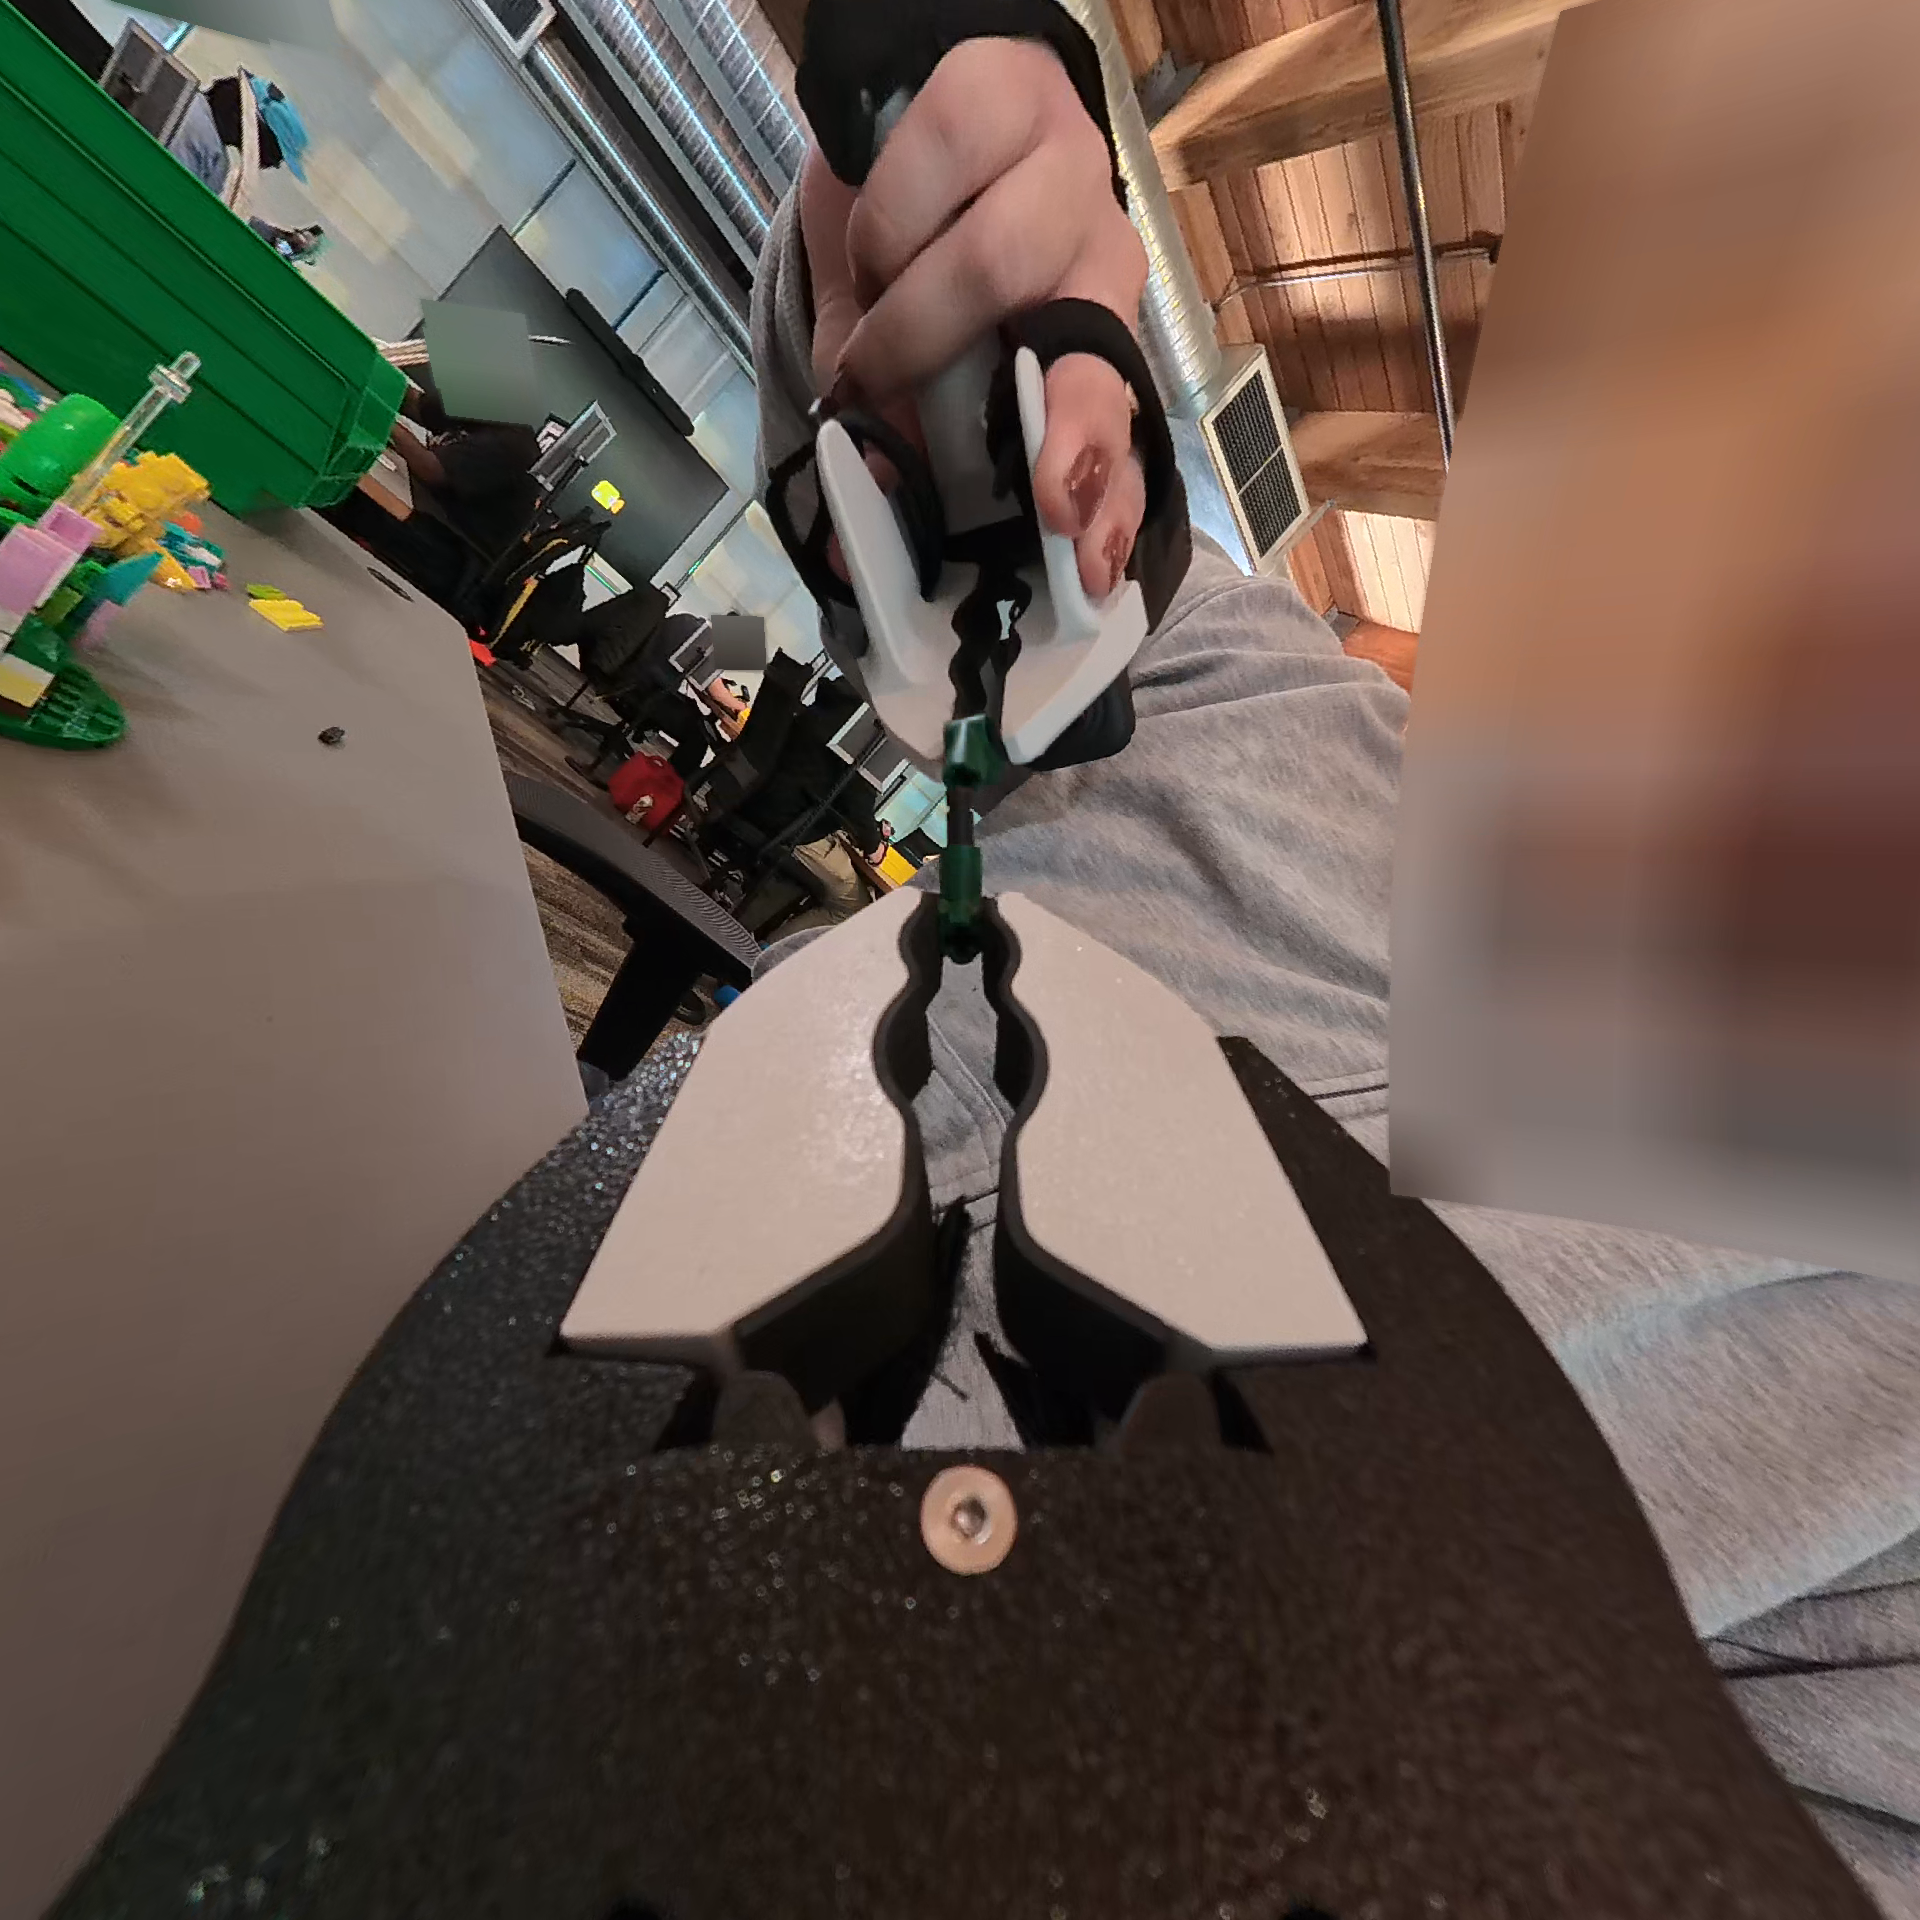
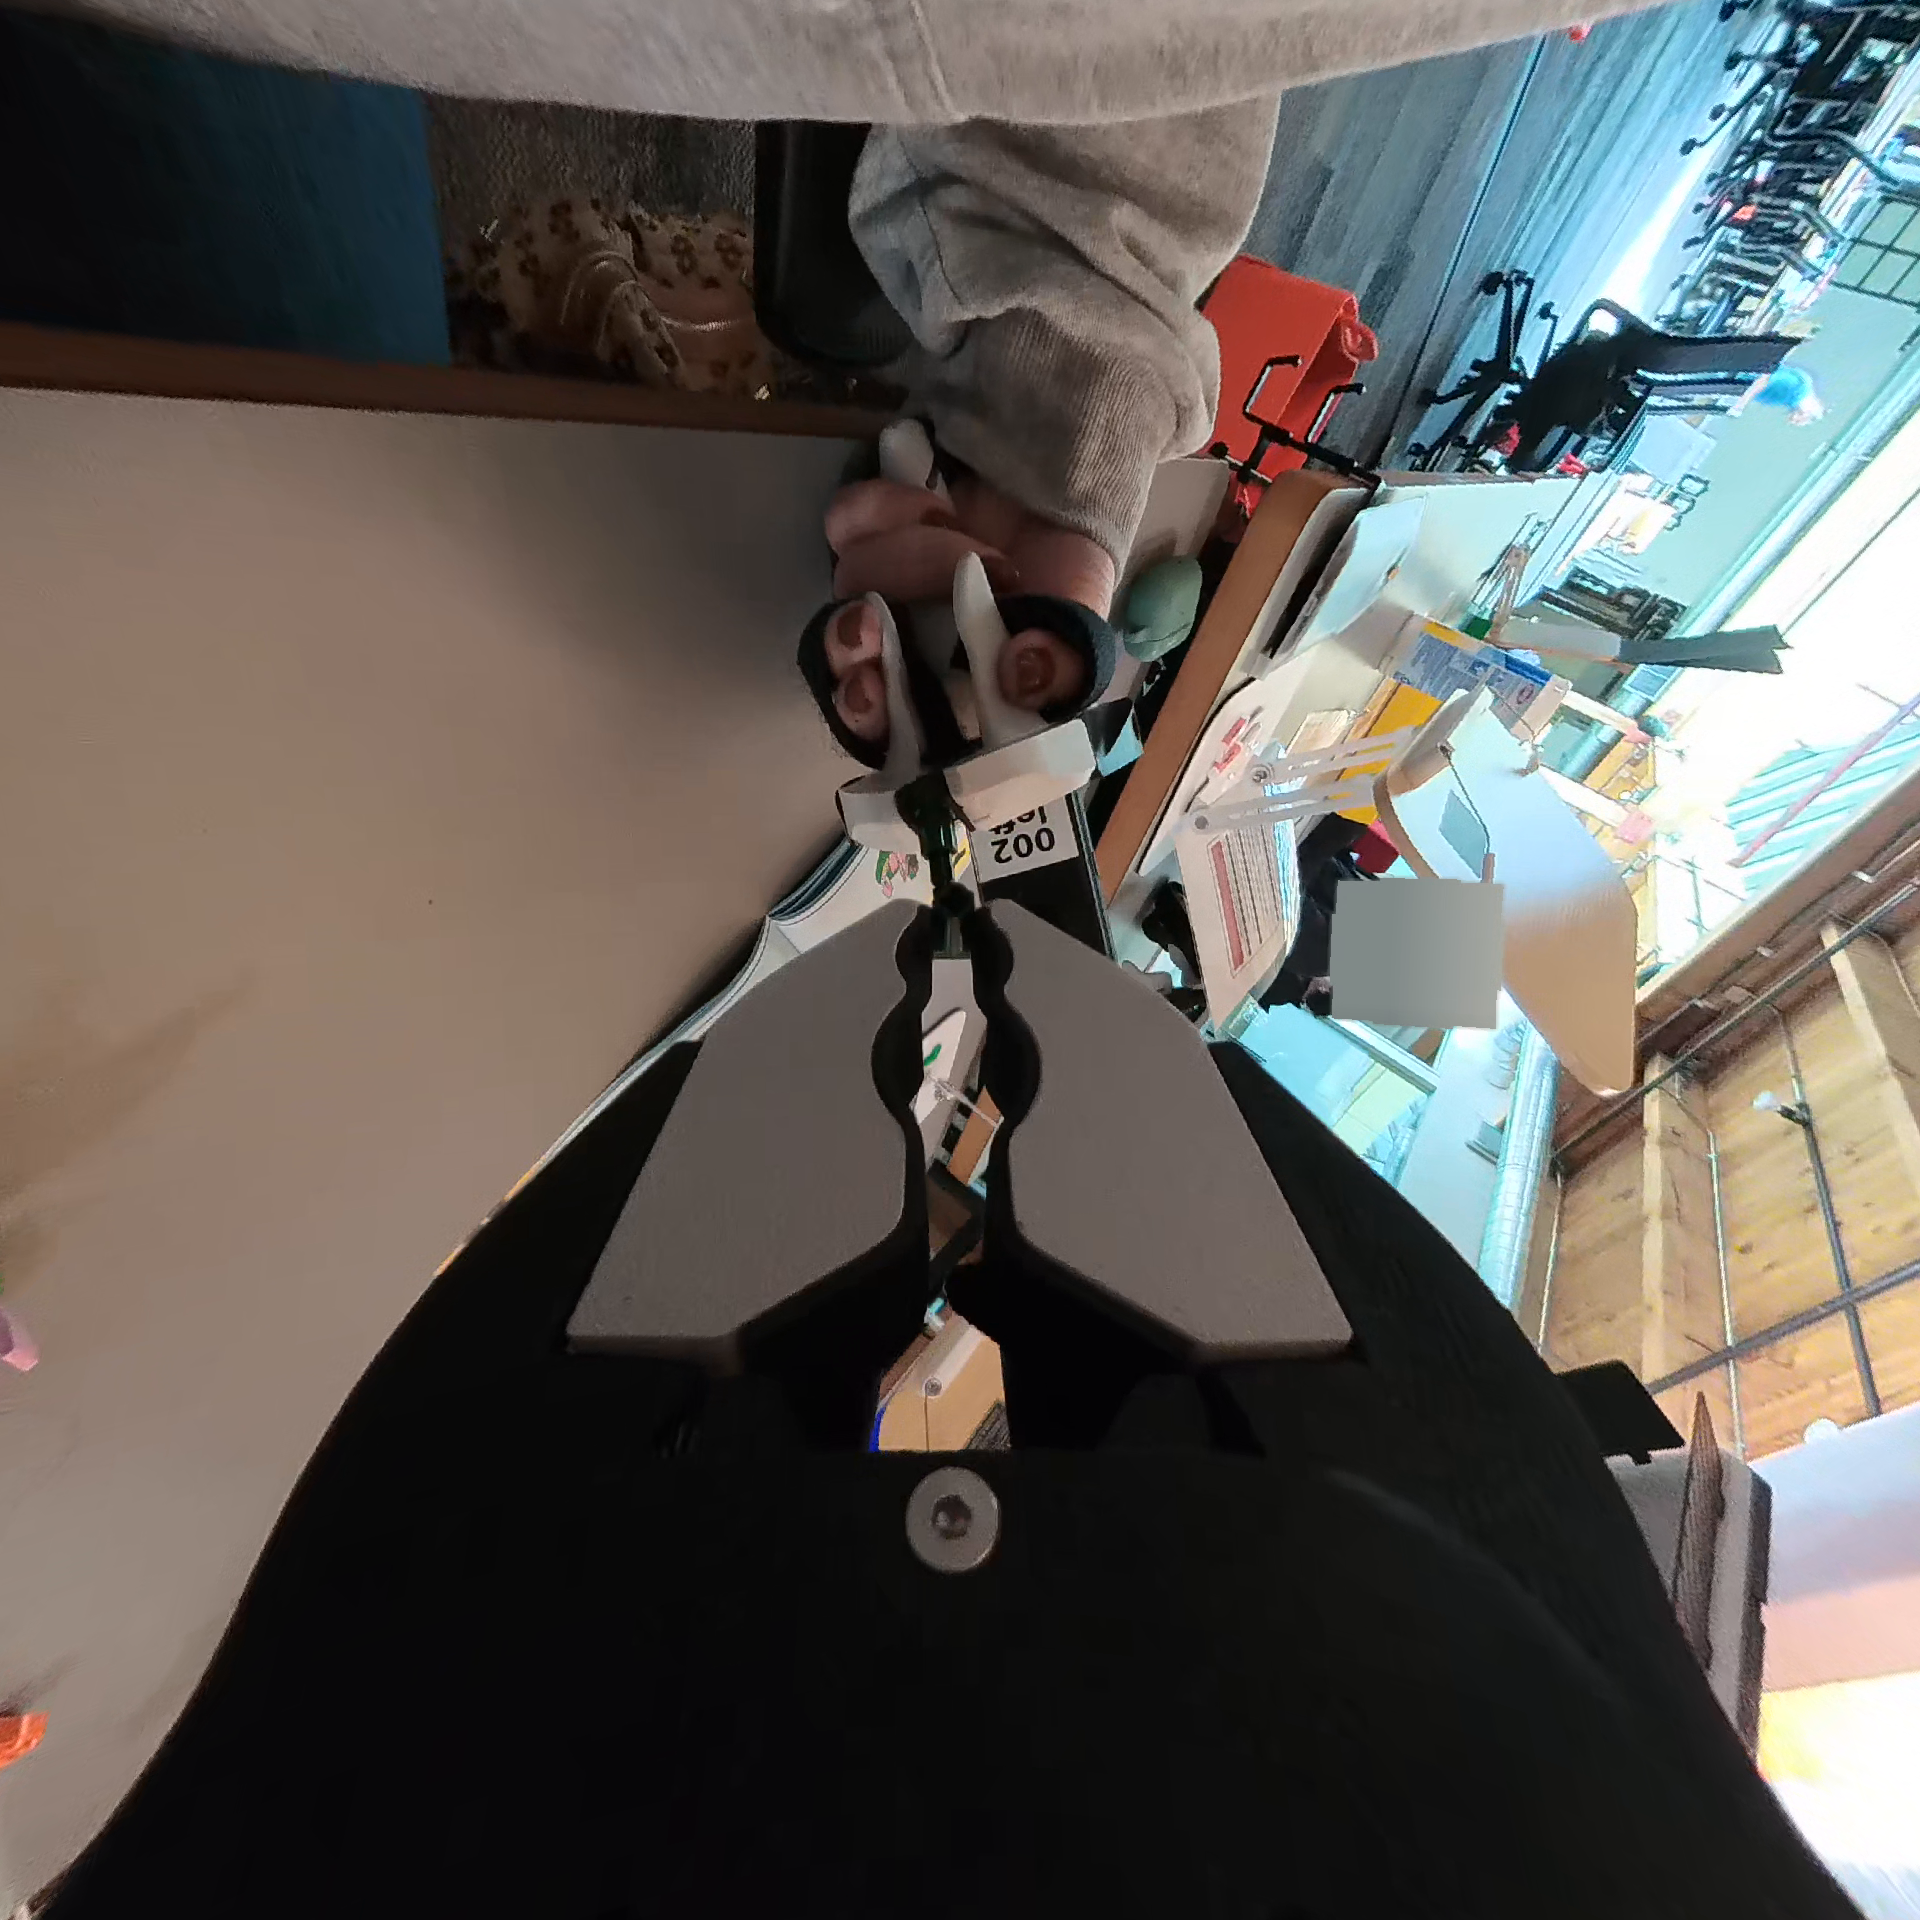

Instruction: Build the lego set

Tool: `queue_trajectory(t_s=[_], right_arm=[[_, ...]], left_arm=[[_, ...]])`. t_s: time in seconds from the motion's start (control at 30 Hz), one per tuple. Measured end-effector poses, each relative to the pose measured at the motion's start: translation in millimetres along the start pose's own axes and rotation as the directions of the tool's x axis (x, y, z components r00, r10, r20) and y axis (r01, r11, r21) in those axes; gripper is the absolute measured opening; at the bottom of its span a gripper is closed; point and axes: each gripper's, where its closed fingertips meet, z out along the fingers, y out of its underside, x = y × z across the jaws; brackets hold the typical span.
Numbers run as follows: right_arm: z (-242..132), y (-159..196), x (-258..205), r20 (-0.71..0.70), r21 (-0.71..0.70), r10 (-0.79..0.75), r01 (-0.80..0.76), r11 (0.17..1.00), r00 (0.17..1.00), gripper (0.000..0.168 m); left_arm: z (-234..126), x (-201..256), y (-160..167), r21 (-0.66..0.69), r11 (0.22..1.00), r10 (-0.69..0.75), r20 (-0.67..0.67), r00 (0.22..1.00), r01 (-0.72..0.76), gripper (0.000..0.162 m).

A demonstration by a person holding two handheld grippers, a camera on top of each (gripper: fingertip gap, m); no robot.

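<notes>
Both tongs are up off the table, the left tongs (image 1: 958,940) and right tongs (image 1: 971,727) each pinched tight on one end of a thin dark-green stem piece (image 1: 961,831), so this joint's mid-assembly, while the half-built colourful model (image 1: 62,582) farther back on the table (image 1: 260,935) waits for it.

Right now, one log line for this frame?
left gripper: shut on green stem piece | right gripper: shut on its other end | held in air, off table | flower build: untouched
</notes>
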Motion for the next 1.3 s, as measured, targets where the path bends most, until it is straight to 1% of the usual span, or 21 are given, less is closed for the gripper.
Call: queue_trajectory(t_s=[0.2,0.3,0.37,0.47,0.57,0.67,0.8,0.9,1.0,1.13,1.23,1.3], right_arm=[[1,-5,0,0.007,0.017,0.000,-0.001,1.000,1.000,0.006],[1,-2,-1,0.007,0.004,0.010,-0.010,1.000,1.000,0.005],[4,4,-3,0.005,-0.028,0.042,-0.042,0.999,0.999,0.005],[16,8,-24,0.034,-0.106,0.173,-0.169,0.980,0.984,0.006],[35,-3,-55,0.056,-0.140,0.267,-0.257,0.956,0.962,0.005],[52,-17,-69,0.027,-0.107,0.387,-0.382,0.918,0.922,0.005],[65,-13,-71,-0.021,-0.082,0.462,-0.462,0.883,0.887,0.005],[73,3,-75,-0.030,-0.126,0.457,-0.457,0.881,0.889,0.006],[83,17,-85,0.009,-0.178,0.401,-0.393,0.902,0.916,0.006],[96,19,-91,0.061,-0.174,0.372,-0.357,0.918,0.926,0.006],[100,20,-95,0.094,-0.170,0.325,-0.306,0.937,0.941,0.006],[100,18,-99,0.115,-0.157,0.321,-0.302,0.940,0.940,0.006]], left_arm=[[1,2,3,-0.017,1.000,-0.002,-0.013,1.000,0.002,0.007],[-1,1,-1,0.012,1.000,-0.002,-0.004,1.000,0.002,0.007],[-7,-1,-6,0.043,0.999,0.007,0.020,1.000,-0.007,0.007],[-21,-3,-14,0.086,0.996,0.032,0.089,0.996,-0.040,0.007],[-37,-5,-21,0.131,0.988,0.055,0.174,0.983,-0.078,0.007],[-48,-6,-29,0.185,0.978,0.058,0.216,0.975,-0.100,0.007],[-52,-11,-34,0.211,0.970,0.060,0.257,0.965,-0.117,0.007],[-57,-11,-40,0.249,0.958,0.069,0.272,0.960,-0.140,0.007],[-65,-10,-48,0.293,0.940,0.084,0.298,0.951,-0.175,0.006],[-70,-8,-50,0.308,0.930,0.100,0.311,0.945,-0.199,0.006],[-69,-8,-51,0.305,0.931,0.100,0.315,0.944,-0.201,0.007],[-69,-9,-51,0.304,0.932,0.099,0.313,0.944,-0.198,0.006]])
